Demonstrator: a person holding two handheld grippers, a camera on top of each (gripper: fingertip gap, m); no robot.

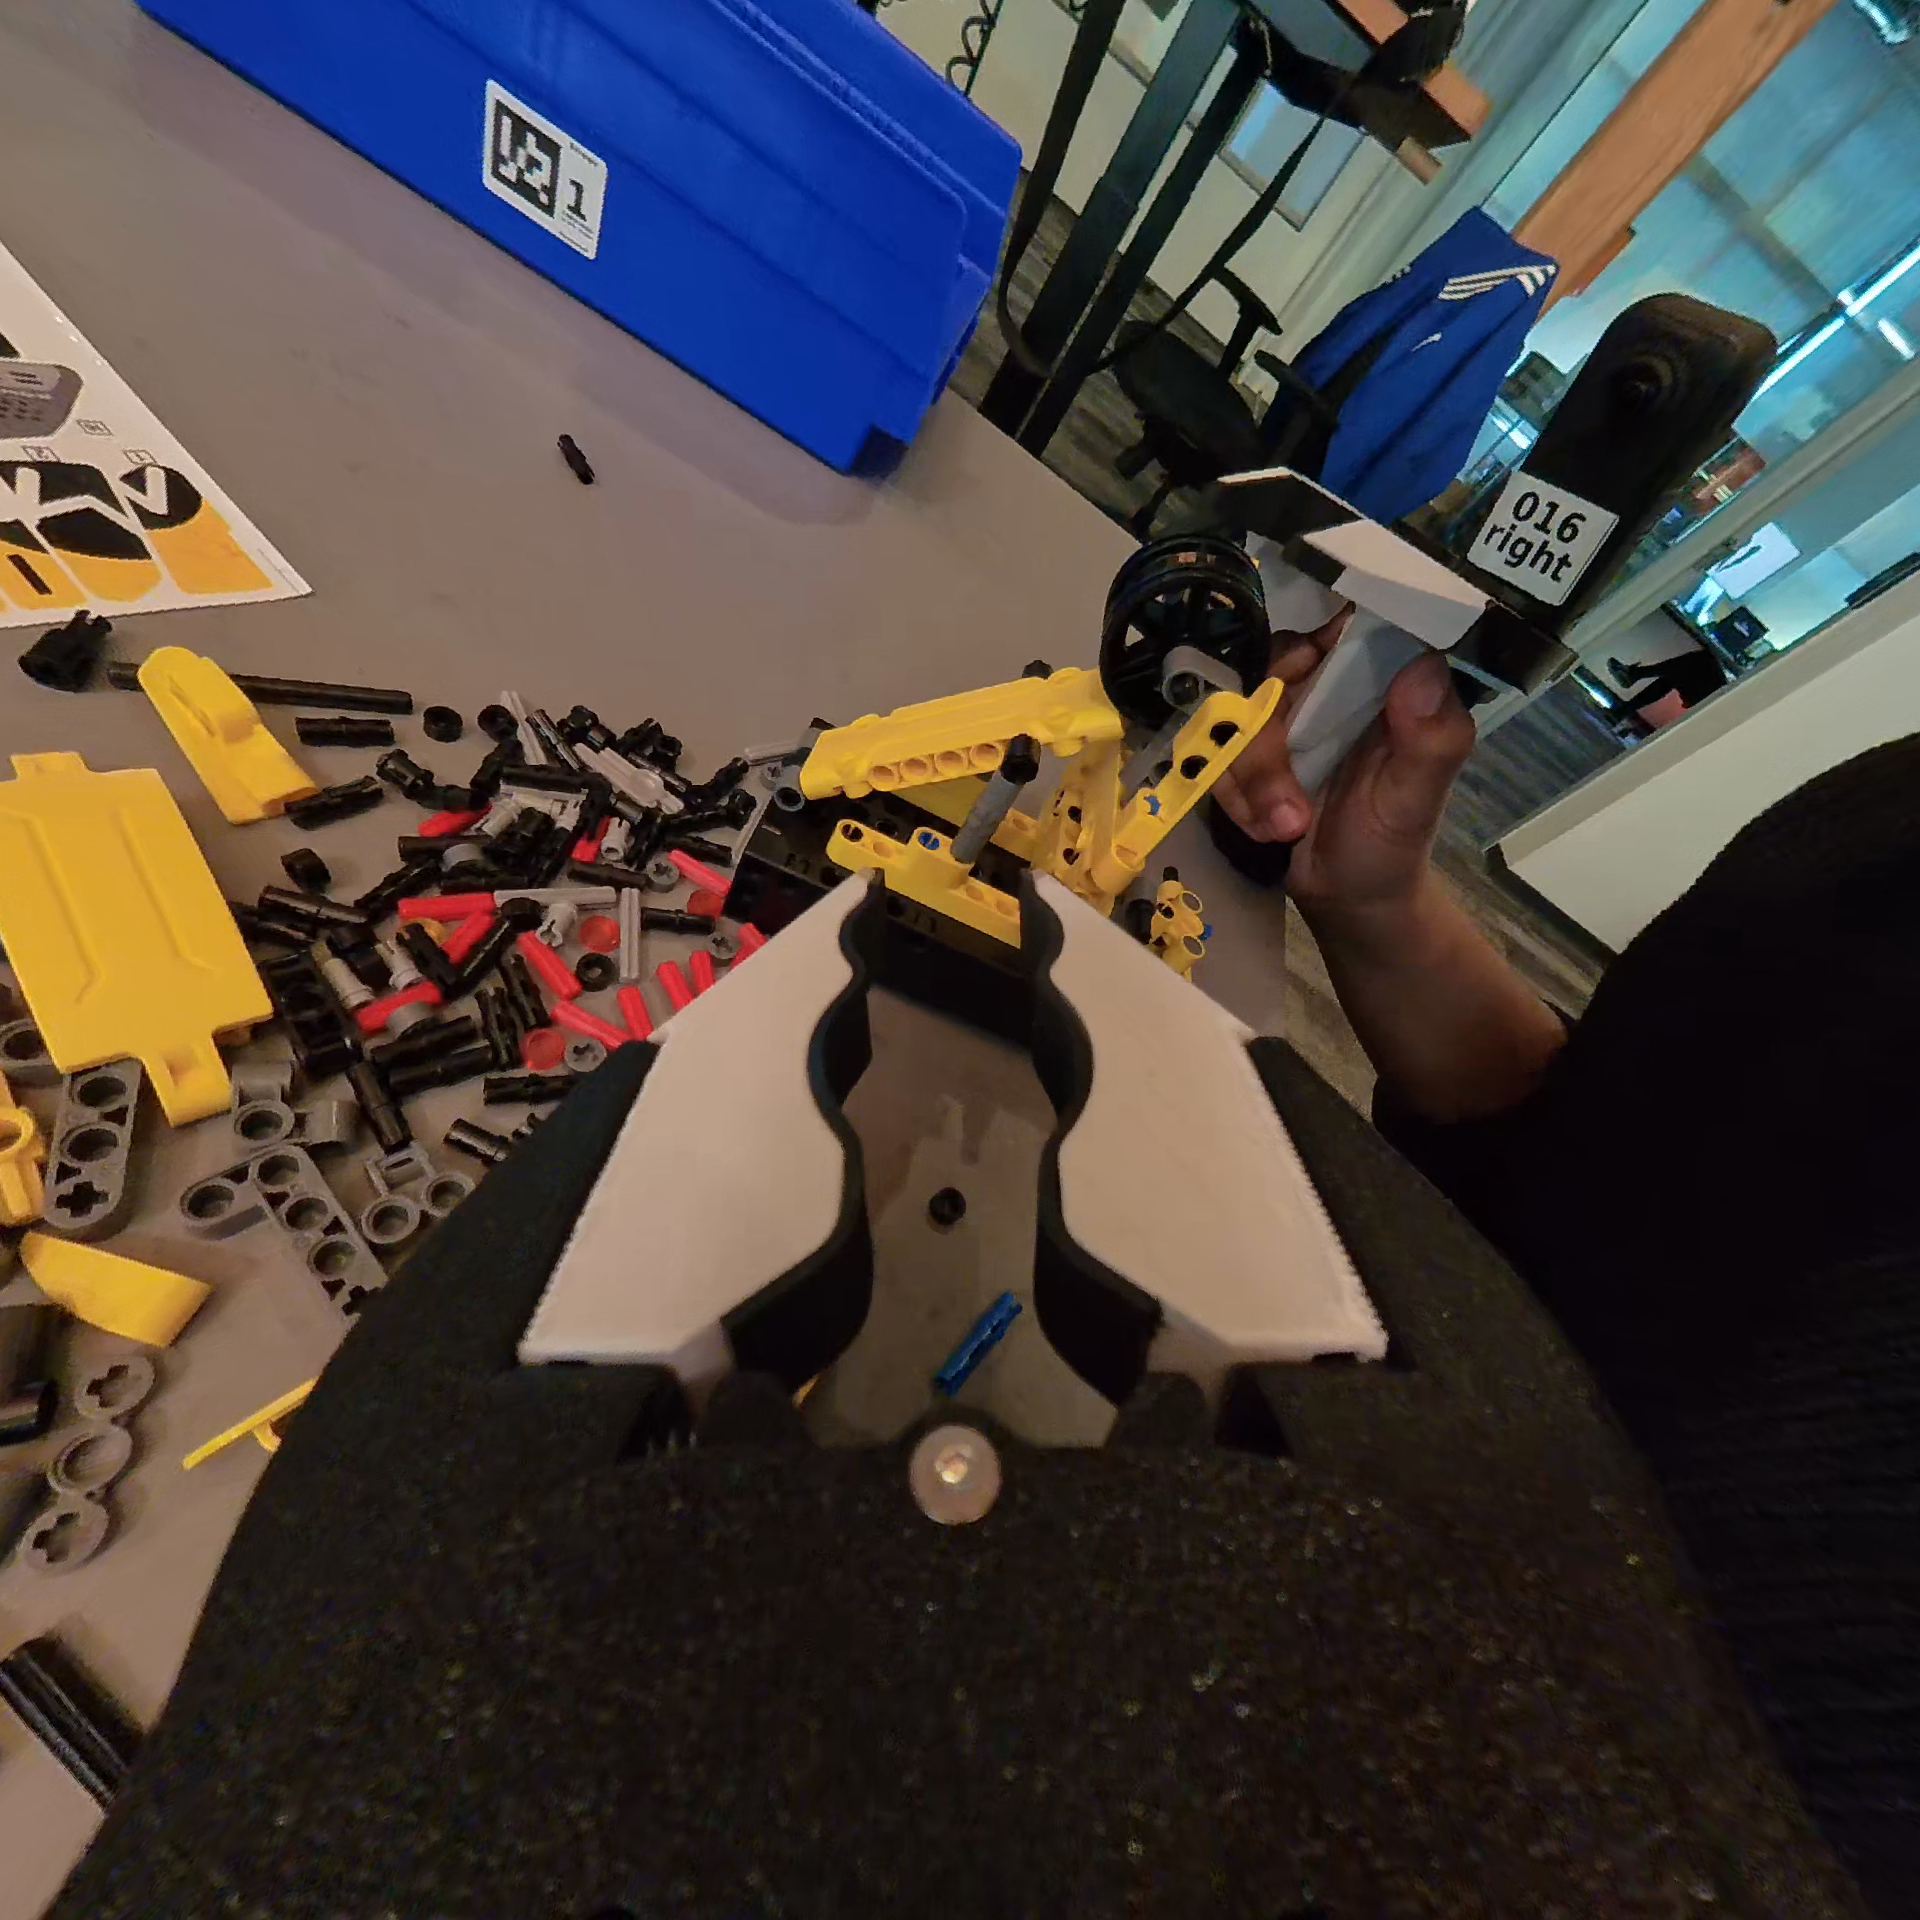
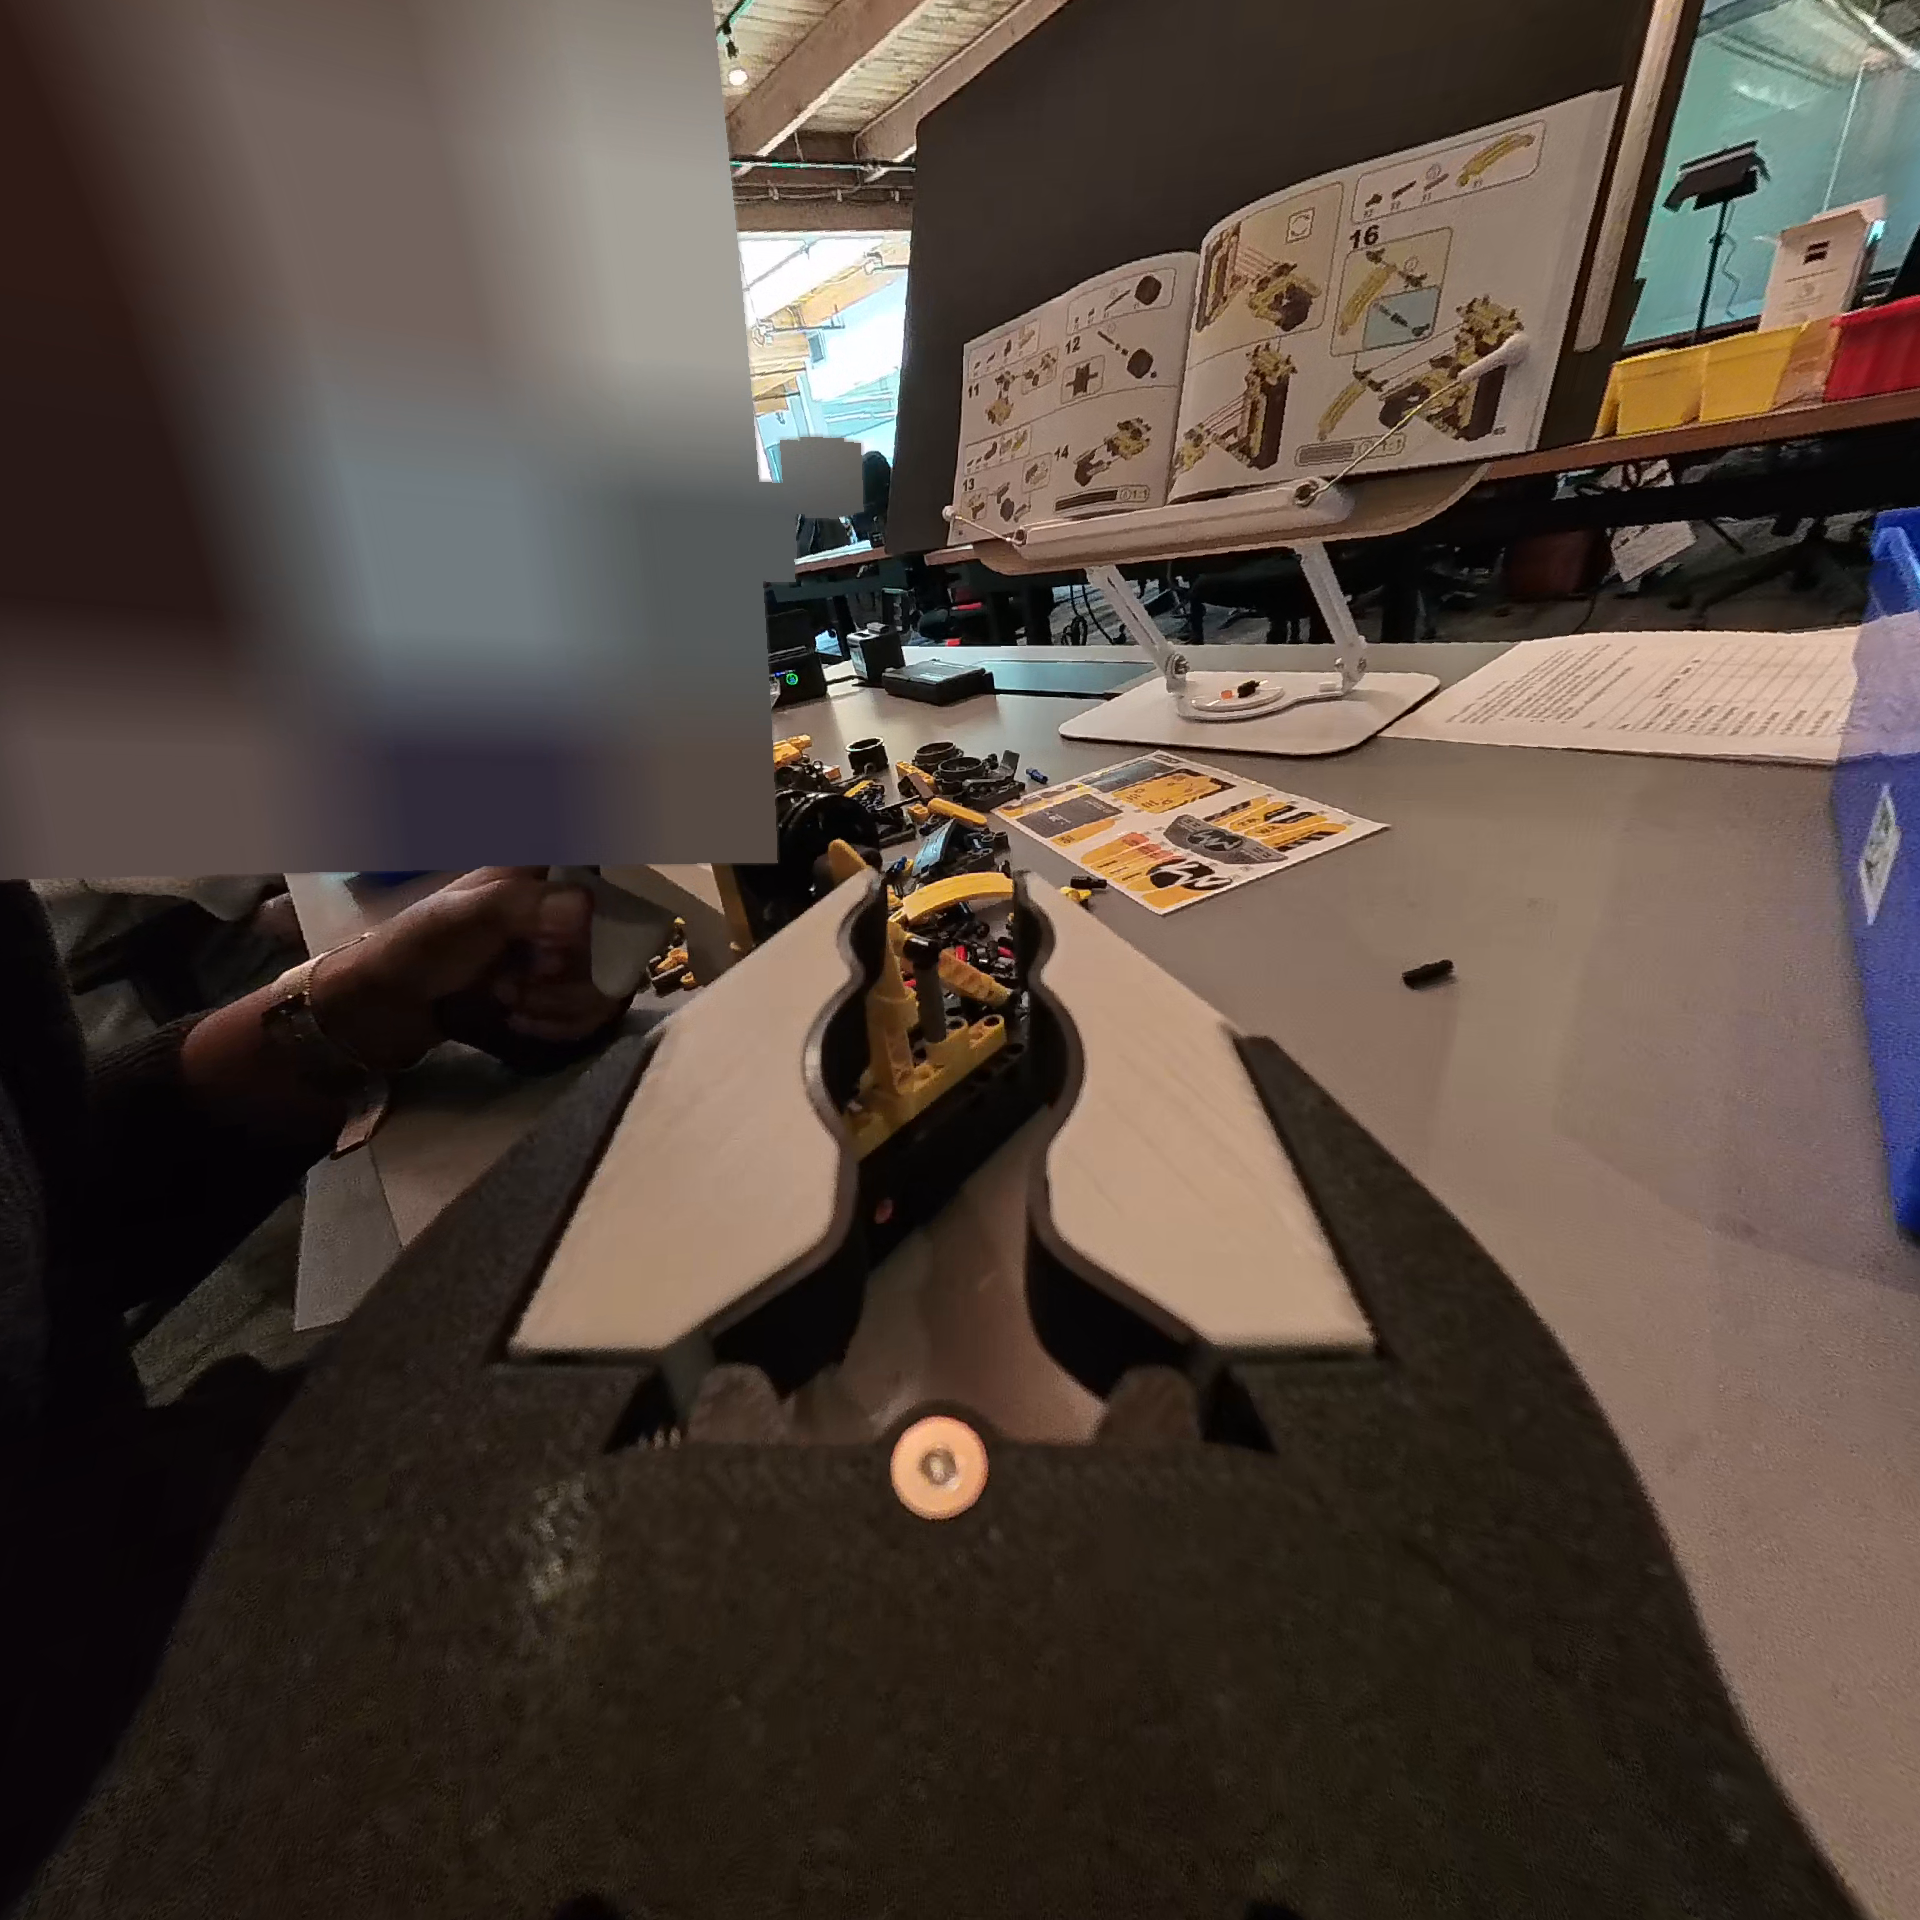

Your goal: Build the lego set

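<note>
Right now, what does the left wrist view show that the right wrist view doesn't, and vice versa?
Only the left wrist view: the large yellow panel at the left, the grey liftarm beams in front of the loose parts pile, and the blue pin lying inside the left gripper.

Only the right wrist view: the open instruction booklet on its white stand, and a printed sheet beyond it.

Both: the yellow and black model gripped from two sides, the right gripper, sticker sheet, blue bin, lone black pin.
</note>
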